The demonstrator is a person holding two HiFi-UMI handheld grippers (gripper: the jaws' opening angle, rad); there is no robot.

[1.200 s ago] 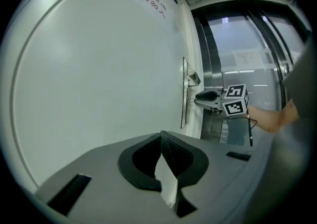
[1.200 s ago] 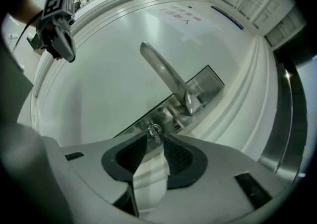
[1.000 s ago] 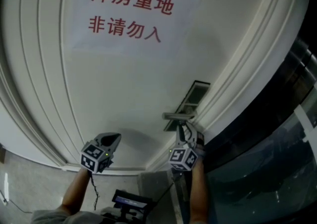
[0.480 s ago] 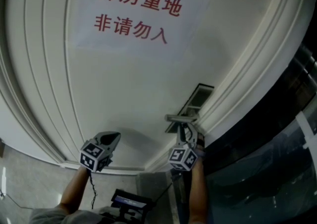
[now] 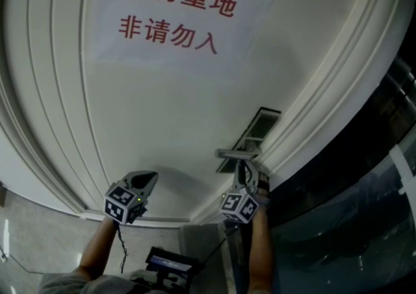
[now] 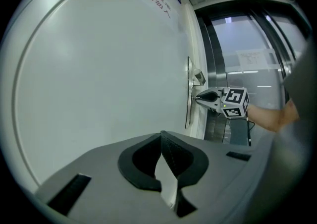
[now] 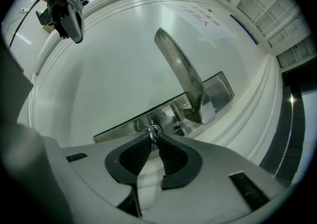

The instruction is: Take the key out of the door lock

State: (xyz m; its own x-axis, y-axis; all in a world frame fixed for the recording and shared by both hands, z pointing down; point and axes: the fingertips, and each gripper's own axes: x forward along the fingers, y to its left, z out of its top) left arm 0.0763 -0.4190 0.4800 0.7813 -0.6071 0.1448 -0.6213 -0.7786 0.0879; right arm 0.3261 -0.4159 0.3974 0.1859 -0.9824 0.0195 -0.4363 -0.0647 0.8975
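Pinching entry, right tongs (image 7: 154, 139): the jaws have just been closing, and the small ringed head of the key (image 7: 154, 130) sits between their tips, pressed from both sides.

Location of key: in the lock plate (image 7: 121, 128), a long metal strip near the edge of the door (image 7: 109, 69); it sits just beside the root of the lever handle (image 7: 181, 77), on the side nearer the tongs; only the head shows, the shank being hidden in the plate.

Bearing: the key lies dead ahead of the right tongs, on the line they point along; its long axis is judged to run straight into the door face, in line with the tongs rather than across them.

Consequence for the coming move: a straight draw back from the door along that same line should free the key; a sideways or tilted pull would likely bind the shank in the lock; whether the key stands at its release position cannot be told.

Left tongs (image 6: 161, 136): tips pressed together, nothing between them; held before the plain door panel, well apart from the lock.

Nearer hand: the right, already on the key; in the head view the right tongs (image 5: 246, 172) sit under the handle, the left tongs (image 5: 146, 181) off to the left.

Other: paper notice (image 5: 175, 16) with red characters, higher on the door.
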